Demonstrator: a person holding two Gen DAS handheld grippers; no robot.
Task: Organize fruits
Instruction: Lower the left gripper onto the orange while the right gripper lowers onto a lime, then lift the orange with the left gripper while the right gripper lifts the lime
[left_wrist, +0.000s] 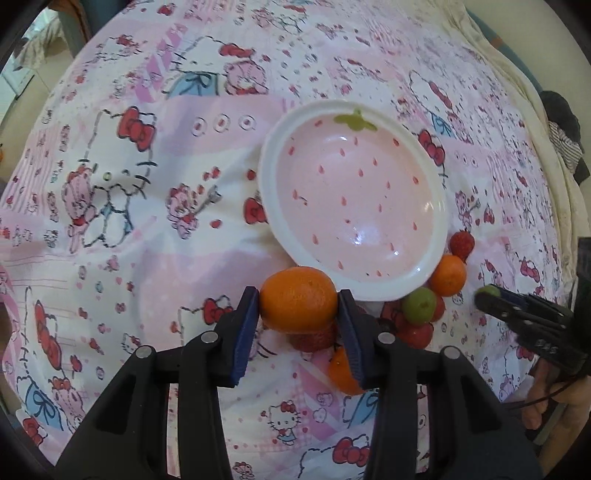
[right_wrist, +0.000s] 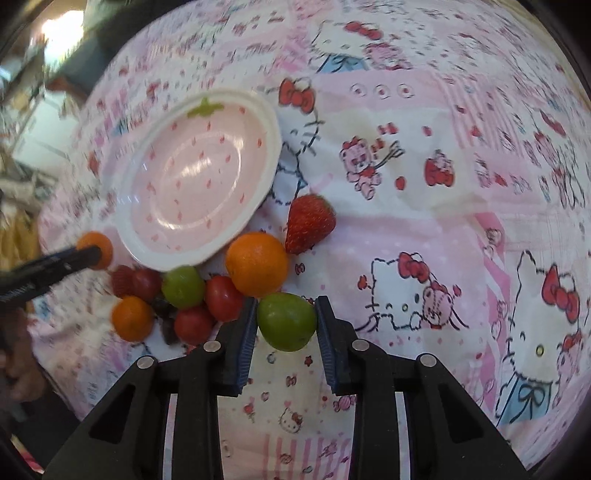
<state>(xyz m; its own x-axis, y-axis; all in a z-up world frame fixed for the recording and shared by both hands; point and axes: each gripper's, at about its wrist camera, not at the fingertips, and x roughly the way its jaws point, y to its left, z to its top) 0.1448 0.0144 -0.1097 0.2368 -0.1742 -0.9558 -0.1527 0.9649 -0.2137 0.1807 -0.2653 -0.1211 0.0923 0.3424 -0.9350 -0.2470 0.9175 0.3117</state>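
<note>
I have my left tool (left_wrist: 298, 301) clamped on an orange (left_wrist: 298, 298) and my right tool (right_wrist: 286, 319) pinched on a green fruit (right_wrist: 287, 320), both gripped across the middle so the round skins cannot roll out. The pink strawberry-print bowl (left_wrist: 275, 162) lies empty on the bed's cartoon-cat sheet (left_wrist: 155, 206), just beside the remaining fruit pile (right_wrist: 184, 299). I judge each piece is meant for that bowl.

My left gripper (left_wrist: 298, 308) and right gripper (right_wrist: 285, 319) are black plastic, with ridged blue pads (left_wrist: 244, 332) on the fingers and round silver screws (right_wrist: 211, 346) on top.
</note>
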